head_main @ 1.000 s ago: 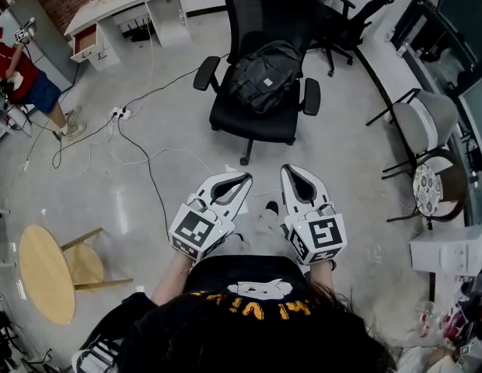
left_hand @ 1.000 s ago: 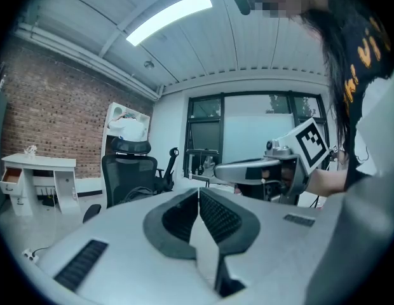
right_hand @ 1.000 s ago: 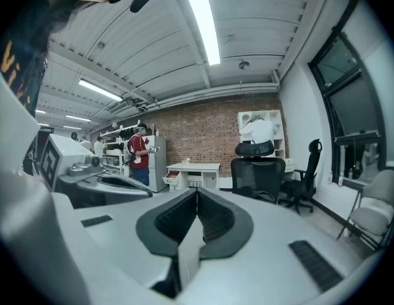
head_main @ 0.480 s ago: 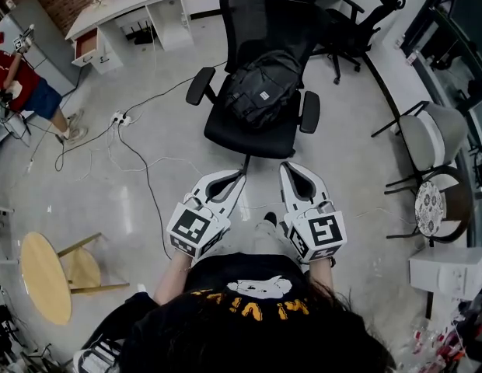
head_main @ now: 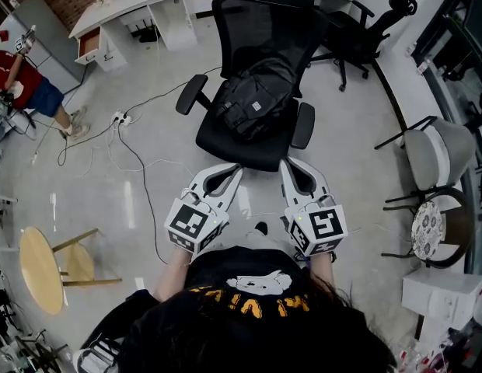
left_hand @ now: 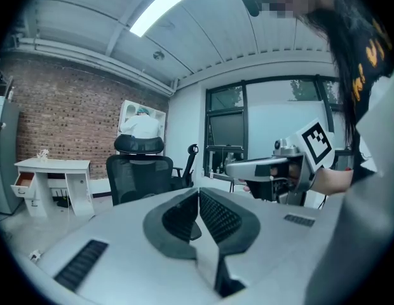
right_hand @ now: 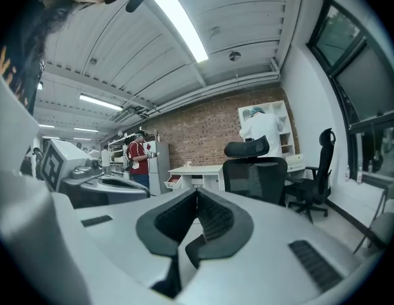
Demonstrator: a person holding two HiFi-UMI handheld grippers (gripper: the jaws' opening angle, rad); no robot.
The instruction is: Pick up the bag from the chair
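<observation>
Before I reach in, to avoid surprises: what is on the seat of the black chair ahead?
A black backpack lies on the chair seat, against the backrest. The seat beneath it is hidden.

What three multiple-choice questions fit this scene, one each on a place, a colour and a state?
1. Where is the bag? A: on the floor. B: on the chair. C: on a desk.
2. What colour is the bag? A: red. B: white. C: black.
3. How do the jaws of the right gripper stand? A: together, empty. B: wide apart. C: closed on the bag.
Answers: B, it rests on the seat; C, its fabric is black; A, the right gripper view shows them meeting with nothing between.
</observation>
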